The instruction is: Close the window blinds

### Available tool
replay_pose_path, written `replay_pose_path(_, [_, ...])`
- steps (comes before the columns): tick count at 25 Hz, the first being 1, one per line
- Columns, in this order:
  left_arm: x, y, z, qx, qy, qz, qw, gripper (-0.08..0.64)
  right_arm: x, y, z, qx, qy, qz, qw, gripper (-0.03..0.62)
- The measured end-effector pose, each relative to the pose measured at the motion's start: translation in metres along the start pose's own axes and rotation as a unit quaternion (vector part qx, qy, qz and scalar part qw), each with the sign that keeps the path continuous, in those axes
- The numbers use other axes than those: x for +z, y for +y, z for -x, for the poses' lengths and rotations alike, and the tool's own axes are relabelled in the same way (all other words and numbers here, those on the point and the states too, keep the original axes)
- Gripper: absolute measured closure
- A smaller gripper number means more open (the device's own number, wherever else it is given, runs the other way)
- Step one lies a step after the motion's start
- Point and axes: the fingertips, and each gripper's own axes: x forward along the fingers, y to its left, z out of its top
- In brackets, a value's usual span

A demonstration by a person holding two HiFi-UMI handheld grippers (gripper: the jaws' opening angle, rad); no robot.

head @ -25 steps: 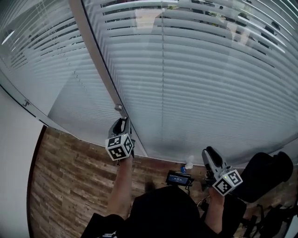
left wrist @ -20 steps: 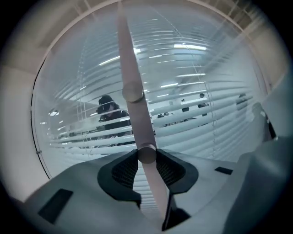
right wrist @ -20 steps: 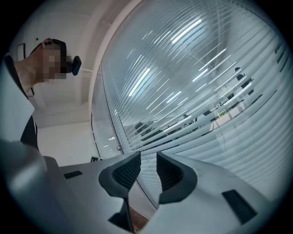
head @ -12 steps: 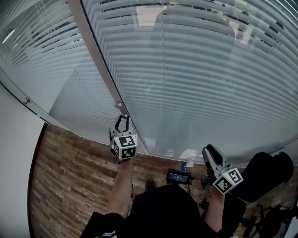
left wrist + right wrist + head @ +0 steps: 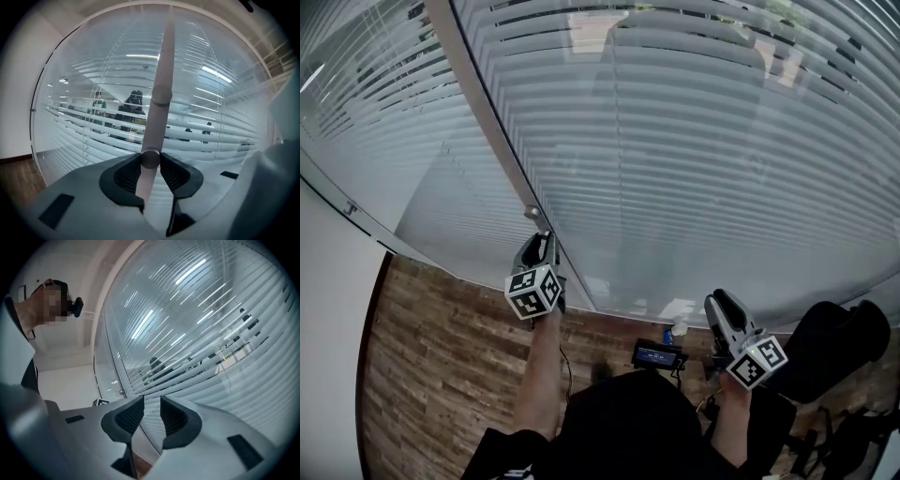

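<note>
White slatted blinds [image 5: 694, 169] hang behind glass on both sides of a pale upright post [image 5: 487, 122]. My left gripper [image 5: 542, 242] is raised against that post. In the left gripper view a small round knob [image 5: 150, 159] on the post sits between the dark pads [image 5: 125, 174], touching both, while the jaws are opening slightly. A second knob [image 5: 161, 96] shows higher on the post [image 5: 164, 56], just above the gripper tips in the head view [image 5: 532, 213]. My right gripper [image 5: 719, 302] hangs low at the right, open, with nothing between its fingers [image 5: 149, 413].
Wood-look floor [image 5: 441, 356] runs below the glass, and a white wall [image 5: 328, 328] closes the left side. A small device with a lit screen [image 5: 657, 357] lies on the floor by my feet. A black bag or seat [image 5: 834, 347] stands at the right.
My left gripper dipped a little to the right, then came back up and left at the post, its marker cube turning. The right gripper has stayed where it was.
</note>
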Motion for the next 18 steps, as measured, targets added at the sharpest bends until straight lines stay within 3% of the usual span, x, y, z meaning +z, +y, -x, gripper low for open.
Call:
replay_pose_path(2, [-0.0009,-0.0018,-0.0008,0.011,0.008,-0.037,0.9992,0.42,0.0007,-0.0007,0.0011,-0.001,-0.002,0.0,1.0,0.483])
replay_pose_path(5, [-0.0028,-0.004,-0.0015,0.039,0.018,-0.139,0.9893,0.422,0.0,-0.0026,0.0027,-0.001,-0.002,0.0,1.0,0.483])
replay_pose_path(9, [-0.0051,-0.0046,-0.0034,0.078,0.034,-0.282,0.9556,0.422,-0.0005,-0.003,0.0018,-0.001,0.0,-0.001,1.0,0.483])
replay_pose_path(11, [-0.0048,-0.0063,-0.0037,0.09,0.04,-0.329,0.9393,0.422,0.0001,-0.0019,0.0008,0.0,0.0,0.0,1.0,0.483])
replay_pose_path(12, [-0.0048,-0.0068,-0.0037,0.092,0.04,-0.338,0.936,0.422,0.0002,-0.0013,0.0003,0.001,0.0,0.0,1.0,0.483])
replay_pose_path(13, [-0.0048,-0.0069,-0.0036,0.091,0.039,-0.338,0.936,0.422,0.0001,-0.0008,-0.0001,0.002,0.0,-0.001,1.0,0.483])
replay_pose_path(15, [-0.0044,-0.0067,-0.0034,0.082,0.032,-0.316,0.9448,0.42,-0.0002,-0.0005,-0.0007,0.003,-0.001,-0.001,1.0,0.483])
replay_pose_path(16, [-0.0043,-0.0064,-0.003,0.074,0.027,-0.291,0.9536,0.42,-0.0001,-0.0005,-0.0009,0.003,-0.001,-0.001,1.0,0.483])
replay_pose_path(18, [-0.0054,-0.0051,-0.0005,0.051,0.021,-0.205,0.9772,0.42,0.0005,-0.0005,-0.001,0.003,-0.001,-0.001,1.0,0.483])
